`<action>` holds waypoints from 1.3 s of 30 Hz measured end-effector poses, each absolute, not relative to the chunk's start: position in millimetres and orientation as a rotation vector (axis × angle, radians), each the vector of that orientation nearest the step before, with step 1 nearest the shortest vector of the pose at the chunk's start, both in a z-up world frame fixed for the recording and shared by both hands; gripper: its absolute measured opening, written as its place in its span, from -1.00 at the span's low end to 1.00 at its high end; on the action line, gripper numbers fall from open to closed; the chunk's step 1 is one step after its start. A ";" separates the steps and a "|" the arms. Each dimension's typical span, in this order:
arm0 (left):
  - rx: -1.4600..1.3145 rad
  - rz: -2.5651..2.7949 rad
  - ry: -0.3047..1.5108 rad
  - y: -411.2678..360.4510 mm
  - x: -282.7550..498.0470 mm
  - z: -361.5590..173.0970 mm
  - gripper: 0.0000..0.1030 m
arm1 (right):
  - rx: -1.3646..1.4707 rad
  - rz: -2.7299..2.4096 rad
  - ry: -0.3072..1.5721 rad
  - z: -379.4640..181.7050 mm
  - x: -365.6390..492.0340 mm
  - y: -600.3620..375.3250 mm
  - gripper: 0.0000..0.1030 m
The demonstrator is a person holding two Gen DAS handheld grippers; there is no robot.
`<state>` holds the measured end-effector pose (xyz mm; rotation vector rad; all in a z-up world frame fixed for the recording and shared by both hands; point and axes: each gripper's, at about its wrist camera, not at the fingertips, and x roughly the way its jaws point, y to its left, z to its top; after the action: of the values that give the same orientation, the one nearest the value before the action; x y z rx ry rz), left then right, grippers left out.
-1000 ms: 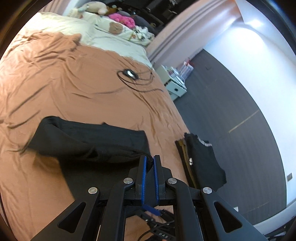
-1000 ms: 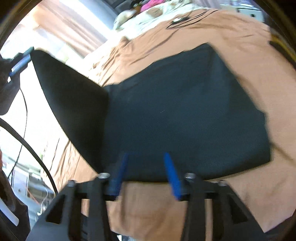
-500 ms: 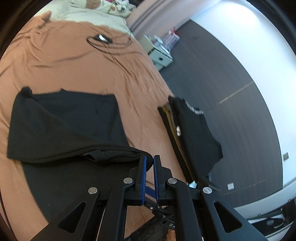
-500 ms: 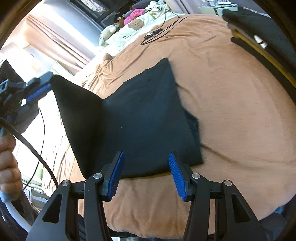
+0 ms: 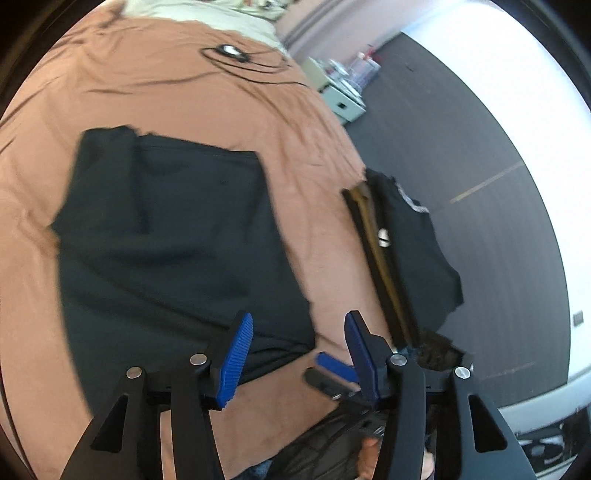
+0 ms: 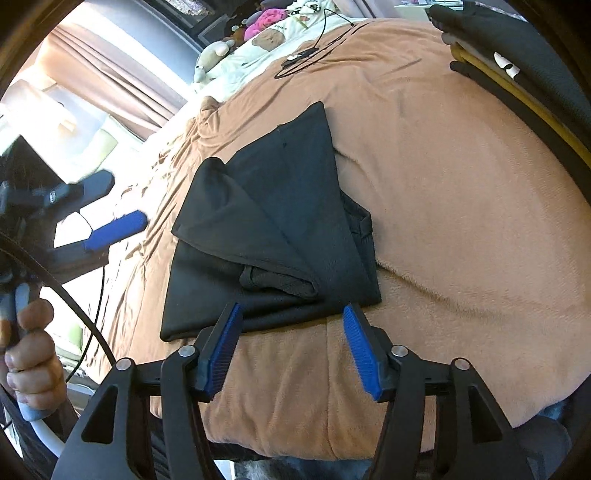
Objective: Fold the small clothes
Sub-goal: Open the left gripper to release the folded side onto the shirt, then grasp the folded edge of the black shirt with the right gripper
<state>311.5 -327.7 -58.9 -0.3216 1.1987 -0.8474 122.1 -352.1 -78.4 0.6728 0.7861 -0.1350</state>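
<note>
A black garment (image 5: 177, 236) lies folded on the brown bedspread (image 5: 207, 107); it also shows in the right wrist view (image 6: 280, 225), with one flap folded over its middle. My left gripper (image 5: 297, 332) is open and empty, above the garment's near right corner. It also shows at the left of the right wrist view (image 6: 110, 210). My right gripper (image 6: 291, 332) is open and empty, just short of the garment's near edge. One of its blue fingers (image 5: 334, 365) shows in the left wrist view.
A stack of folded clothes (image 5: 402, 251) sits at the bed's right edge; it also shows in the right wrist view (image 6: 524, 81). A black cable with a small device (image 5: 236, 55) lies farther up the bed. Pillows and soft toys (image 6: 258, 33) lie at the head. Dark floor (image 5: 461, 140) is to the right.
My left gripper has opened and let go of the garment's flap, which now lies folded over the rest. The right gripper has stayed open.
</note>
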 end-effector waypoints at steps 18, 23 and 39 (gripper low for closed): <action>-0.389 -0.535 1.251 -225.3 305.3 -115.3 -0.02 | 0.427 -0.141 0.875 -70.9 157.4 -342.7 -0.06; -0.373 -0.504 1.290 -219.0 299.2 -131.1 -0.26 | 0.334 -0.124 0.934 -73.5 173.8 -329.2 -0.29; -0.294 -0.457 1.324 -224.2 292.3 -149.1 -0.29 | 0.397 -0.167 0.885 -63.4 156.8 -349.2 -0.90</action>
<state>292.3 -224.2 -149.1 -0.2936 1.3244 -0.4567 156.8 -349.2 -63.4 0.3974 0.8853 -0.1673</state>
